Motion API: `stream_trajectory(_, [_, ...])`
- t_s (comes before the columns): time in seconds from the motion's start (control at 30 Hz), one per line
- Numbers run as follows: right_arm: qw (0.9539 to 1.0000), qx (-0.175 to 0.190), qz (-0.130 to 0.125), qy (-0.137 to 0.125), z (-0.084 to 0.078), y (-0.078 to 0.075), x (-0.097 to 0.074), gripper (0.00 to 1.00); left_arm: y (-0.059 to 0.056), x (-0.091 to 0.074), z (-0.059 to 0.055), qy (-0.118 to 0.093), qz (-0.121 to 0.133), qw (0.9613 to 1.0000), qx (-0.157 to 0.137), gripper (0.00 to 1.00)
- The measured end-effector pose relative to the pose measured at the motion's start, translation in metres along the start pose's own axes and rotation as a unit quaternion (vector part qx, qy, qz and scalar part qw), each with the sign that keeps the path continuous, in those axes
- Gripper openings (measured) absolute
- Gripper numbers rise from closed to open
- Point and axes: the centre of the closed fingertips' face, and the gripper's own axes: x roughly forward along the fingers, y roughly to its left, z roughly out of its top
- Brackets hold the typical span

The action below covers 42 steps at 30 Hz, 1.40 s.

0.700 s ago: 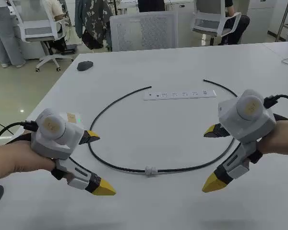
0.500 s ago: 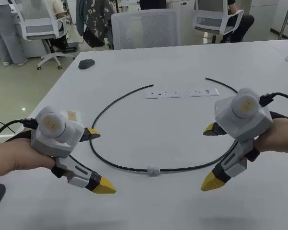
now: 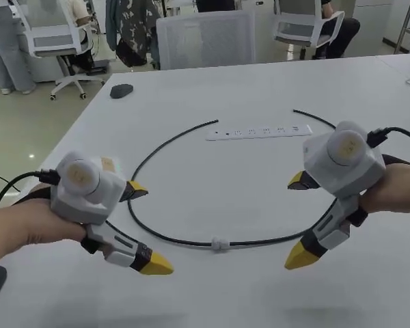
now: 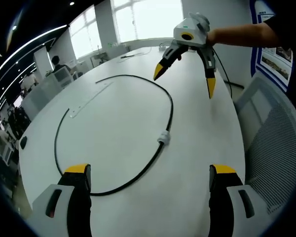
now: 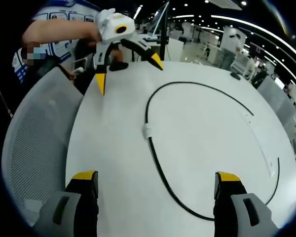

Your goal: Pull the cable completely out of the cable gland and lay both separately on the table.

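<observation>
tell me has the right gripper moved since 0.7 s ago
Yes, slightly. In the head view the right gripper has drifted inward, and its lower tip now sits closer to the cable gland on the table. Its jaws are open and hold nothing.

The left gripper (image 3: 149,227) now sits slightly farther in over the surface (image 3: 212,184) than a moment ago, its yellow tips nearer the gland (image 3: 220,242) on the cable (image 3: 157,147). The right gripper (image 3: 294,220) comes in a little from the other side too, so the gap between the two is narrower (the small shift of the whole head view is the camera's own, not a move of the things).
</observation>
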Motion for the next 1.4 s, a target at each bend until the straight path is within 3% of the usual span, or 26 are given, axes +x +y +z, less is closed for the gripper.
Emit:
stream_trajectory(0.3, [1.0000,0.000,0.006,-0.001,0.005,0.002,0.004,0.98,0.002,0.004,0.000,-0.002,-0.001,1.0000,-0.003,1.00])
stream_trajectory(0.43, [0.9999,-0.007,0.008,-0.009,0.012,0.002,0.006,0.84,-0.002,0.006,0.003,-0.008,-0.010,0.9999,-0.008,1.00])
stream_trajectory(0.53, [0.9998,0.001,0.009,-0.017,0.019,0.001,0.010,0.84,-0.006,0.007,0.005,-0.011,-0.016,0.9998,0.000,1.00])
stream_trajectory(0.57, [0.9998,0.002,0.009,-0.020,0.021,0.001,0.010,0.82,-0.007,0.007,0.008,-0.018,-0.015,0.9997,0.009,1.00])
stream_trajectory(0.6, [0.9995,-0.003,0.006,-0.031,0.028,0.000,0.011,0.79,-0.008,0.007,0.011,-0.024,-0.011,0.9990,0.036,0.99])
stream_trajectory(0.63, [0.9993,-0.006,0.005,-0.037,0.031,0.000,0.012,0.75,-0.011,0.007,0.010,-0.019,-0.012,0.9993,0.032,0.98])
stream_trajectory(0.73, [0.9980,0.004,0.012,-0.062,0.045,0.002,0.018,0.70,-0.019,0.008,0.014,-0.033,-0.021,0.9988,0.030,0.96])
stream_trajectory(0.83, [0.9976,0.002,0.019,-0.067,0.049,0.005,0.025,0.63,-0.019,0.010,0.013,-0.032,-0.020,0.9988,0.032,0.95])
stream_trajectory(1.07, [0.9979,0.008,0.025,-0.059,0.044,0.001,0.051,0.55,-0.021,0.013,0.007,-0.042,-0.029,0.9983,0.027,0.94])
stream_trajectory(1.2, [0.9972,0.020,0.026,-0.067,0.043,-0.001,0.062,0.50,-0.024,0.017,-0.002,-0.034,-0.040,0.9985,0.019,0.94])
stream_trajectory(1.27, [0.9975,0.015,0.028,-0.063,0.040,0.001,0.070,0.44,-0.022,0.018,-0.002,-0.032,-0.032,0.9988,0.019,0.94])
stream_trajectory(1.4, [0.9975,0.014,0.034,-0.060,0.037,0.003,0.082,0.39,-0.025,0.021,0.006,-0.048,-0.033,0.9982,0.016,0.90])
